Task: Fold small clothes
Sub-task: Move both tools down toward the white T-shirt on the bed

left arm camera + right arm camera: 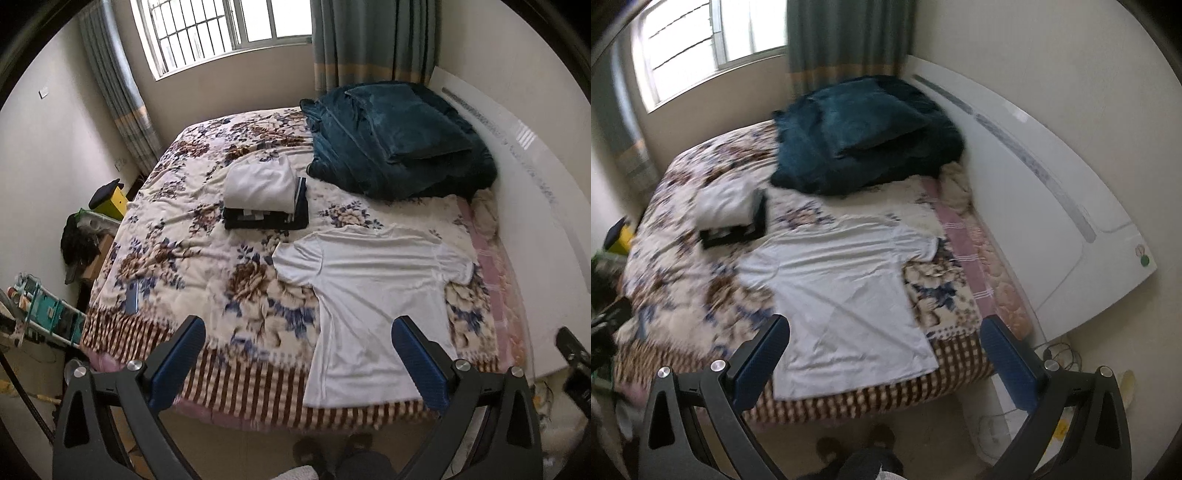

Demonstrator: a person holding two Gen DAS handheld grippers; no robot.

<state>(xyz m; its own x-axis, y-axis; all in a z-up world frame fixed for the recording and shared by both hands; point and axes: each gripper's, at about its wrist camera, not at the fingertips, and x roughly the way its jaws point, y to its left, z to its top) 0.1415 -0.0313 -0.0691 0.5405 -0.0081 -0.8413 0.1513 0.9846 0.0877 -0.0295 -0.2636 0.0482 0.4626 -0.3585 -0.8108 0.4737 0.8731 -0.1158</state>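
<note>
A white T-shirt (373, 295) lies spread flat on the floral bed cover (177, 236), hem at the near edge, collar away from me. It also shows in the right wrist view (842, 291). Behind it sits a stack of folded clothes (264, 197), white on top of dark items, also in the right wrist view (733, 216). My left gripper (297, 330) is open and empty, held above the near bed edge, left of the shirt's hem. My right gripper (884, 330) is open and empty above the shirt's hem.
A dark teal blanket with a pillow (399, 140) is piled at the back right against the white headboard (1052, 206). Clutter and a yellow object (110, 199) stand left of the bed. The person's feet (332, 454) are on the floor at the bed's edge.
</note>
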